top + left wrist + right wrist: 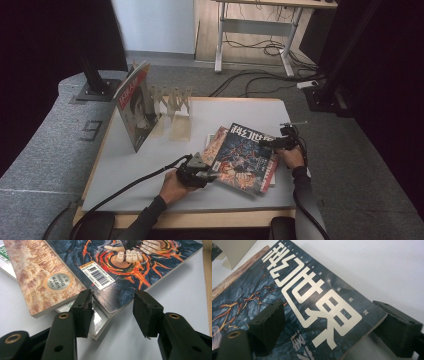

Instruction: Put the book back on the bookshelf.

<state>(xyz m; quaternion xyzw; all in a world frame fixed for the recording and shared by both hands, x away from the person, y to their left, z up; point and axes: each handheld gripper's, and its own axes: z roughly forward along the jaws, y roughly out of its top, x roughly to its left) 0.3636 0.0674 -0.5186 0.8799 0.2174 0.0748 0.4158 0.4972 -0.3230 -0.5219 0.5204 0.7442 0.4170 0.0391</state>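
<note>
The high view was dim, its left and right sides nearly black (dark curtains there), while the pale grey desk (150,170) caught soft overhead light. Both gripper views were brighter, with faint glare on the glossy dark lava-patterned magazine cover (140,267).

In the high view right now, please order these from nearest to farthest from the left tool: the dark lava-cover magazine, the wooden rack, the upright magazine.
1. Dark lava-cover magazine: just right of the left tool.
2. Wooden rack: farther back, mid-table.
3. Upright magazine: back left, leaning at the rack's left end.

The last two are nearly equal.
</note>
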